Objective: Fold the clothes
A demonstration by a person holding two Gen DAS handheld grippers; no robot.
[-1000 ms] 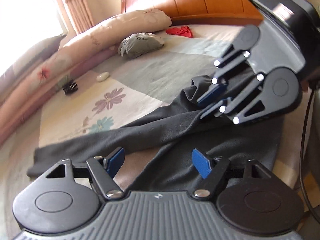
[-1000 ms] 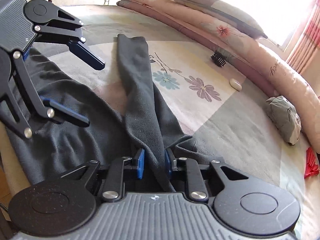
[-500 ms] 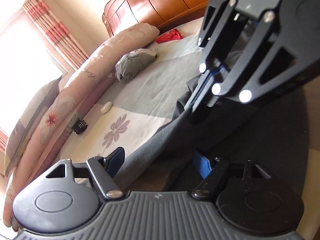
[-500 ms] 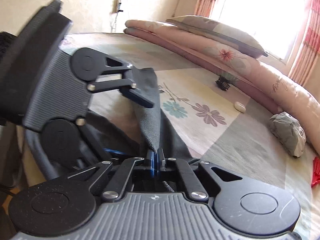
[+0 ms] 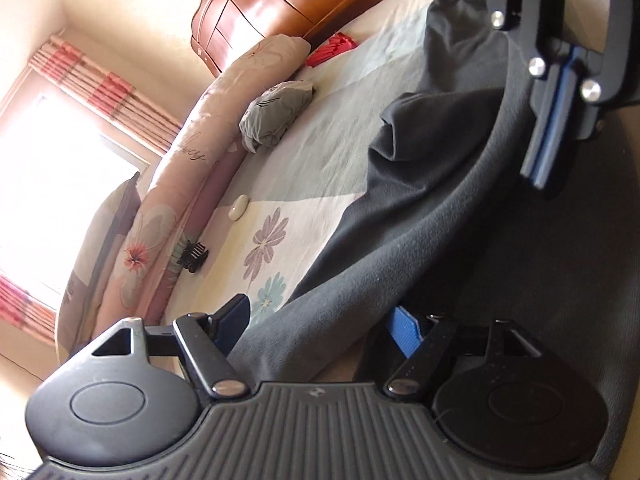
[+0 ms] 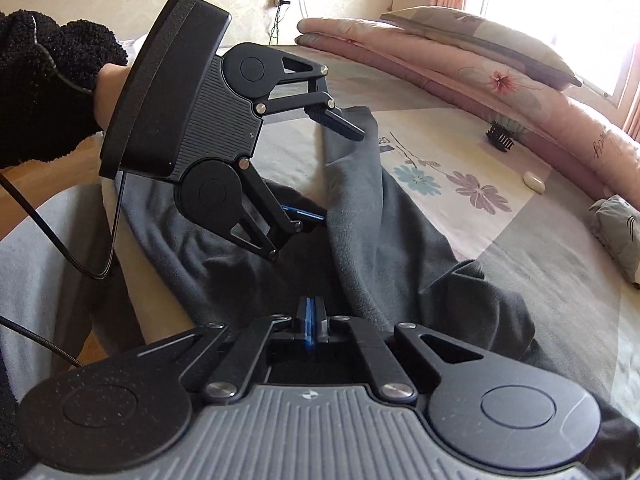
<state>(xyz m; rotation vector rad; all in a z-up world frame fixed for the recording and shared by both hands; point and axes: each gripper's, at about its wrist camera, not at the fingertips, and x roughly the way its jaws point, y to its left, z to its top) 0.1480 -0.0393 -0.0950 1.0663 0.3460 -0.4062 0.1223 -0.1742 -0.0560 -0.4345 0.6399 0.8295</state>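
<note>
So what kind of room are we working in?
Most likely a bedroom: the dark grey garment lies on a floral bedsheet, with a rolled quilt, a pillow and a wooden headboard.

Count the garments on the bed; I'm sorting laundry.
2: dark grey fleece trousers spread near the claws, and a bundled light grey garment by the pink quilt roll. Others may be hidden.

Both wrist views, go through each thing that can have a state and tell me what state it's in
Left hand-held gripper: open, fingers either side of a trouser leg.
Right hand-held gripper: shut; grip on the cloth not visible.
Dark grey trousers: rumpled on the bed, one leg raised into a ridge, not folded.
Grey garment: bunched up against the rolled quilt.
Hair claw clip: lying on the bedspread; open or shut unclear.
</note>
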